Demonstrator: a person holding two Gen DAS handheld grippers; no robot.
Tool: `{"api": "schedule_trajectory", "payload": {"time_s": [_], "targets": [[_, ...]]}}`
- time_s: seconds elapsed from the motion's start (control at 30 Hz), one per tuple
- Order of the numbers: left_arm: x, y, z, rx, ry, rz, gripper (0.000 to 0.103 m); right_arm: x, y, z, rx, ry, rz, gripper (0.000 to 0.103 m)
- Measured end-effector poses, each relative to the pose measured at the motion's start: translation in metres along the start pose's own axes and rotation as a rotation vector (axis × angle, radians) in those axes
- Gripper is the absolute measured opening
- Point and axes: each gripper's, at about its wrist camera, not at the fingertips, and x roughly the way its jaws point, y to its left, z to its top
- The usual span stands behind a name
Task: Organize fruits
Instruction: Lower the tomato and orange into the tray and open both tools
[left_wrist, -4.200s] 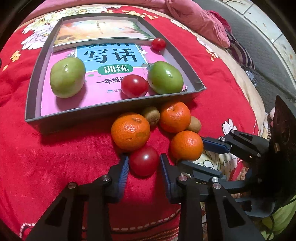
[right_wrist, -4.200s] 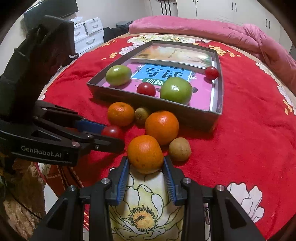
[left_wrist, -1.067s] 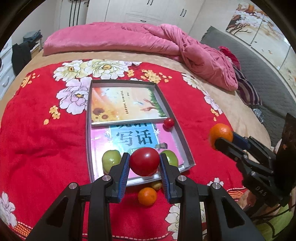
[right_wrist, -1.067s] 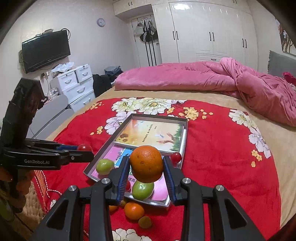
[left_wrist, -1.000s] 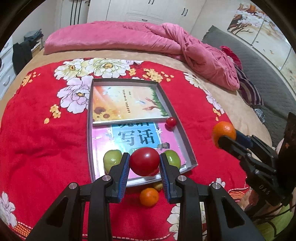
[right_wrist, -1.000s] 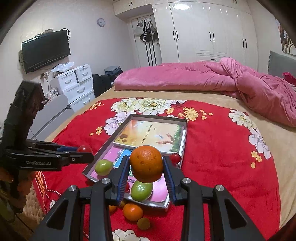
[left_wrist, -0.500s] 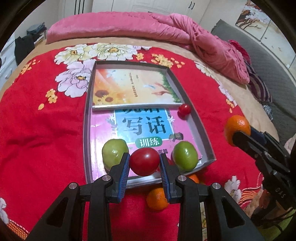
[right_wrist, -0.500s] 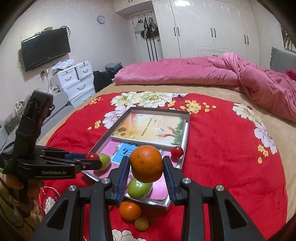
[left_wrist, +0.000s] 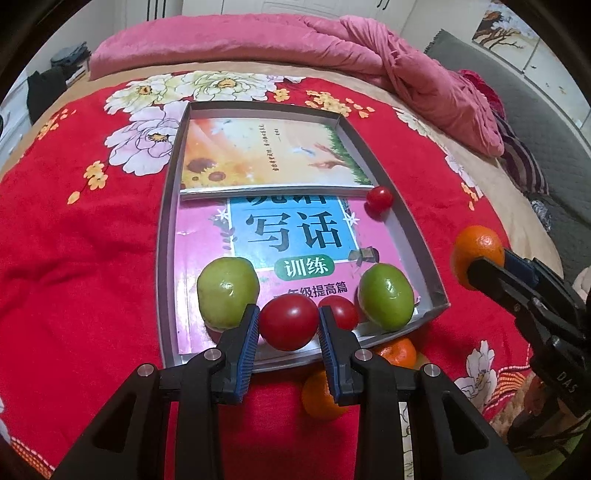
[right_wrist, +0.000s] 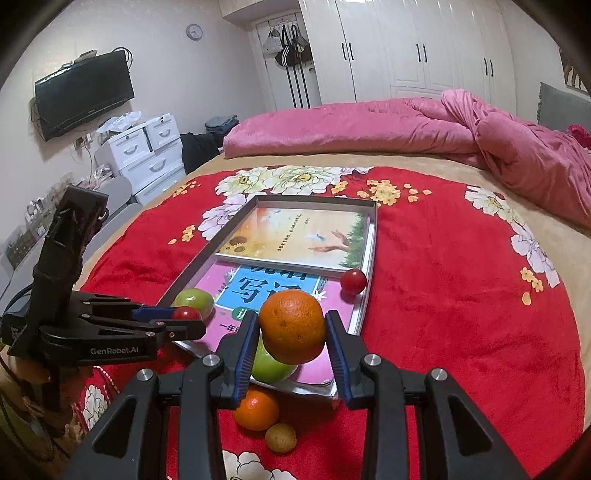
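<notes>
My left gripper (left_wrist: 288, 328) is shut on a red tomato (left_wrist: 288, 322) and holds it over the near edge of the grey tray (left_wrist: 168, 236). In the tray lie two green fruits (left_wrist: 227, 291) (left_wrist: 386, 297), a second tomato (left_wrist: 340, 312) and a small cherry tomato (left_wrist: 379, 198). My right gripper (right_wrist: 291, 332) is shut on an orange (right_wrist: 292, 325), held in the air above the tray's near right corner (right_wrist: 360, 314). The orange also shows in the left wrist view (left_wrist: 476, 251). The left gripper shows at the left of the right wrist view (right_wrist: 184, 317).
Two books (left_wrist: 266, 155) (left_wrist: 295, 236) line the tray. Two oranges (left_wrist: 323, 400) (left_wrist: 400, 350) and a kiwi (right_wrist: 280, 437) lie on the red flowered blanket (left_wrist: 81, 258) before the tray. A pink duvet (right_wrist: 369, 125) lies at the back.
Both grippers lifted their fruit from the blanket and carried it toward the tray. Over the last second both have come lower and closer to the tray's near edge.
</notes>
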Motion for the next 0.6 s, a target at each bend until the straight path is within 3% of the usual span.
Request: {"api": "schedule_trajectory", "payload": {"time_s": [0.6], "targets": [[0.016,-0.003,-0.002,0.01,0.035,-0.004,0.033,0.015,-0.007,-0.009,-0.004,0.049,-0.039,0.037]]}}
